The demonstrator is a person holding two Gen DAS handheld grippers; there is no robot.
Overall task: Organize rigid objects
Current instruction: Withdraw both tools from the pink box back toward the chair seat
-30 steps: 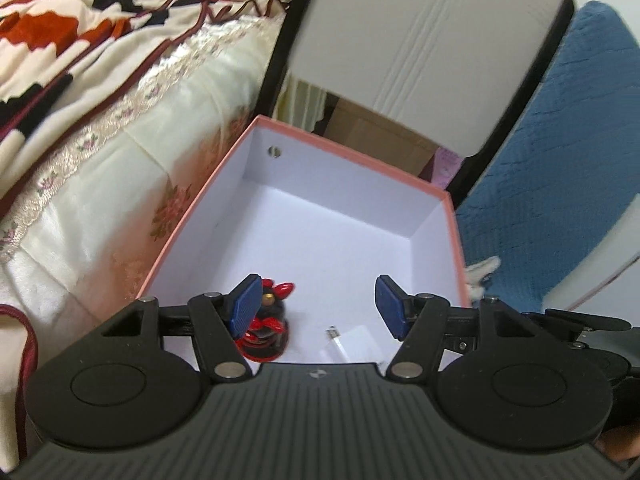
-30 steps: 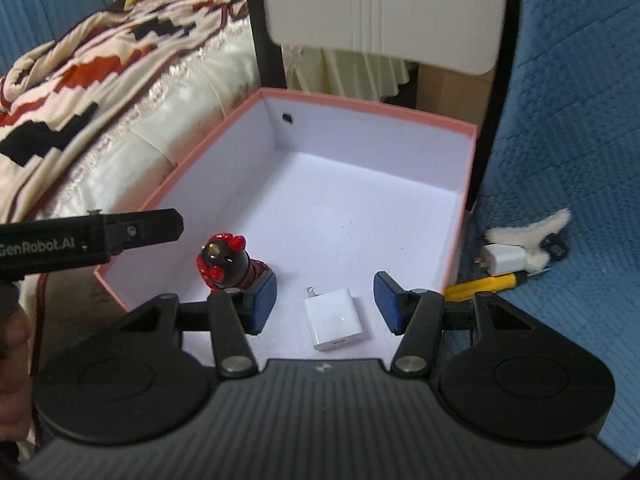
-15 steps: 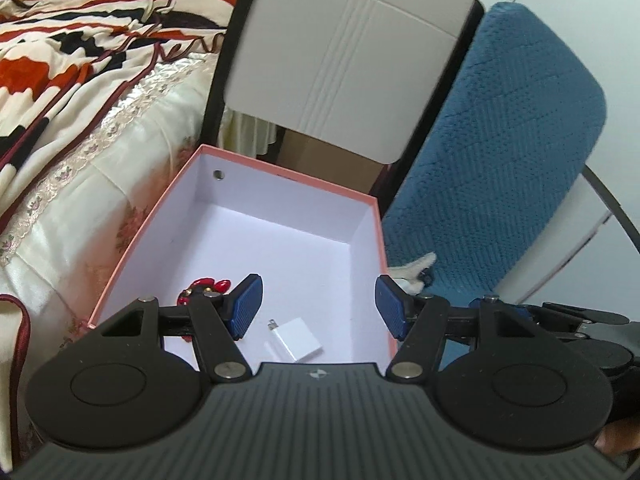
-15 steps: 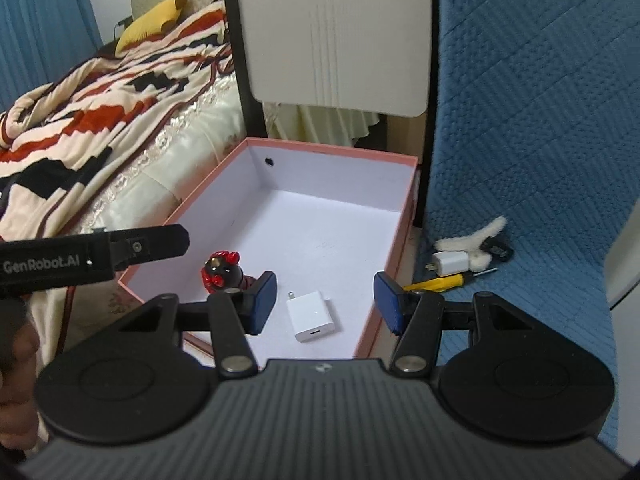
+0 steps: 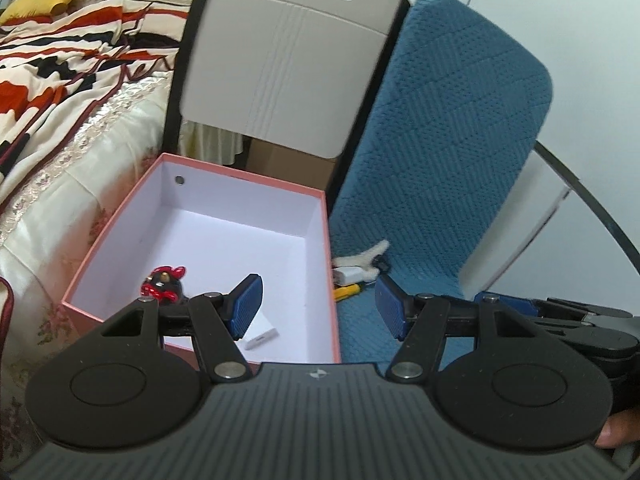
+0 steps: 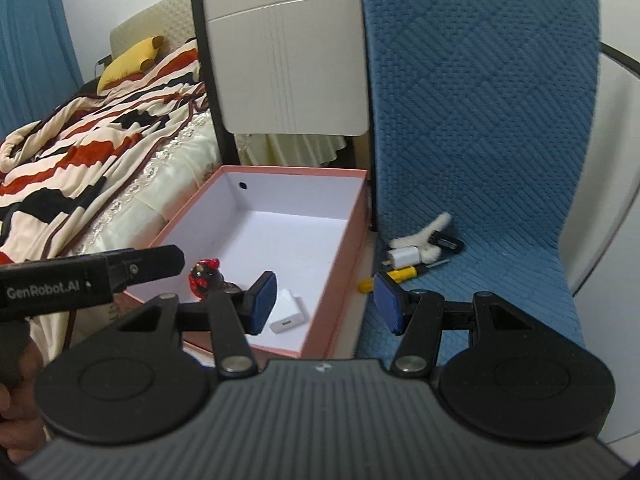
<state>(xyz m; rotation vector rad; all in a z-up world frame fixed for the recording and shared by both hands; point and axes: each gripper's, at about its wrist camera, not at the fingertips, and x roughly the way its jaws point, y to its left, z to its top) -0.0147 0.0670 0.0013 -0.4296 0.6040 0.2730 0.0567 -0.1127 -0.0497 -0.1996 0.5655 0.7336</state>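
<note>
A pink box [image 5: 326,240] [image 6: 352,216] with a white inside holds a red-and-black figurine [image 5: 164,283] [image 6: 205,276] and a white charger [image 5: 262,336] [image 6: 288,311]. On the blue chair seat to its right lie a second white charger [image 6: 404,257] [image 5: 349,274], a yellow-handled screwdriver [image 6: 394,276] [image 5: 347,291], a white fluffy piece [image 6: 430,229] and a small black item [image 6: 450,242]. My left gripper [image 5: 318,306] is open and empty above the box's near right corner. My right gripper [image 6: 324,298] is open and empty, raised over the box's right wall.
A bed with a striped blanket [image 6: 80,148] lies left of the box. A beige headboard panel [image 5: 288,64] stands behind it. The blue chair back [image 6: 480,100] rises at the right. The left gripper's body [image 6: 80,280] crosses the right wrist view.
Both grippers have pulled back and up from the box and swung right, so the chair seat and its items show. Both stay open. The figurine and charger lie still in the box.
</note>
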